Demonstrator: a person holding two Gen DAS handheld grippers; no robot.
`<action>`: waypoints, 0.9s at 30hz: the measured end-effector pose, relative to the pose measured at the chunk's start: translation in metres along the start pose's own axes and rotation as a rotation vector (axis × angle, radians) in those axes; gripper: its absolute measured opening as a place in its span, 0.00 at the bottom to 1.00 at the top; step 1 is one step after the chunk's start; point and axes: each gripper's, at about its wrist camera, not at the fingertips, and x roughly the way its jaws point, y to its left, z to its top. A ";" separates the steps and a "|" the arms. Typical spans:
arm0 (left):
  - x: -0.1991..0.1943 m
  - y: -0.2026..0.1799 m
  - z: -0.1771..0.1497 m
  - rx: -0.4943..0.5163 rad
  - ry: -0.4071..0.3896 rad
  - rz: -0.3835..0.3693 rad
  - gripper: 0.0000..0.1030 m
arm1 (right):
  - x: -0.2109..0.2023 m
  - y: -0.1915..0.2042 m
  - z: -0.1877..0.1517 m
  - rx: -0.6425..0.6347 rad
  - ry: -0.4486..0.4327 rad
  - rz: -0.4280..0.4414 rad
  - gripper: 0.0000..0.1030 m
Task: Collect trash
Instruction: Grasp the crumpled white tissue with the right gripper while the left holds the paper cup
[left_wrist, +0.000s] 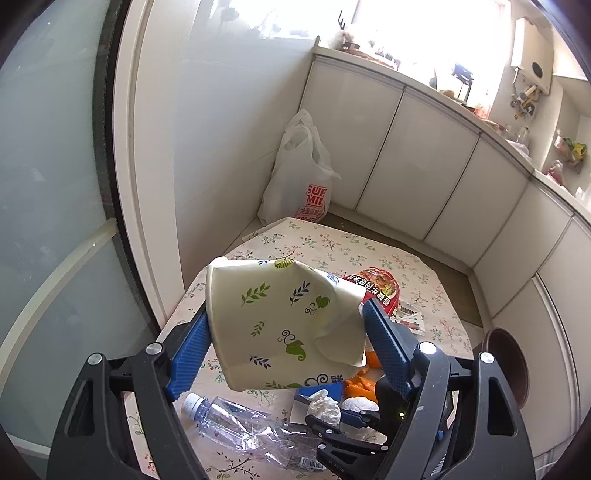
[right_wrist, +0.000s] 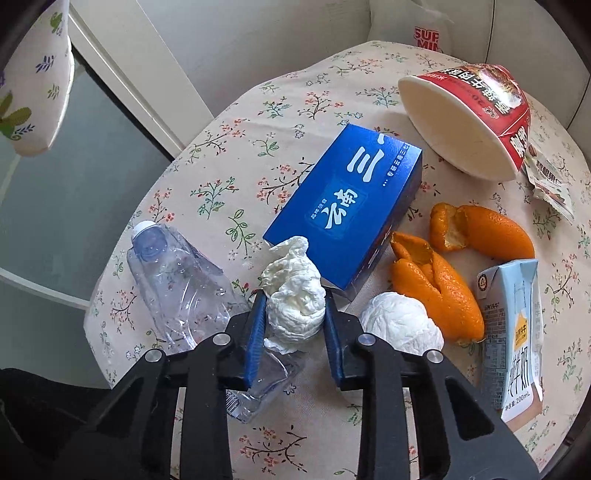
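We hold the left gripper (left_wrist: 286, 334) above the worktop (left_wrist: 332, 243), its jaws clamped on a crumpled paper cup (left_wrist: 284, 325) printed with leaves, which hangs clear of the floral cloth. Our right gripper (right_wrist: 295, 317) sits low over the worktop, jaws closed on a wad of white tissue (right_wrist: 293, 295) just beside the blue box (right_wrist: 347, 206). A crushed plastic bottle (right_wrist: 173, 280) lies to its left; a second tissue ball (right_wrist: 402, 325), orange peels (right_wrist: 439, 284), a milk carton (right_wrist: 513, 332) and a tipped noodle bowl (right_wrist: 465, 122) lie to the right
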 end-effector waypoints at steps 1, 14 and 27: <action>0.000 -0.001 0.000 0.001 0.001 0.001 0.76 | -0.003 0.000 -0.001 0.001 -0.002 0.002 0.27; 0.005 -0.017 -0.003 0.021 0.005 -0.009 0.76 | -0.064 -0.022 -0.016 0.048 -0.122 -0.001 0.27; 0.023 -0.050 -0.012 0.042 0.026 -0.032 0.76 | -0.162 -0.099 -0.030 0.191 -0.358 -0.123 0.27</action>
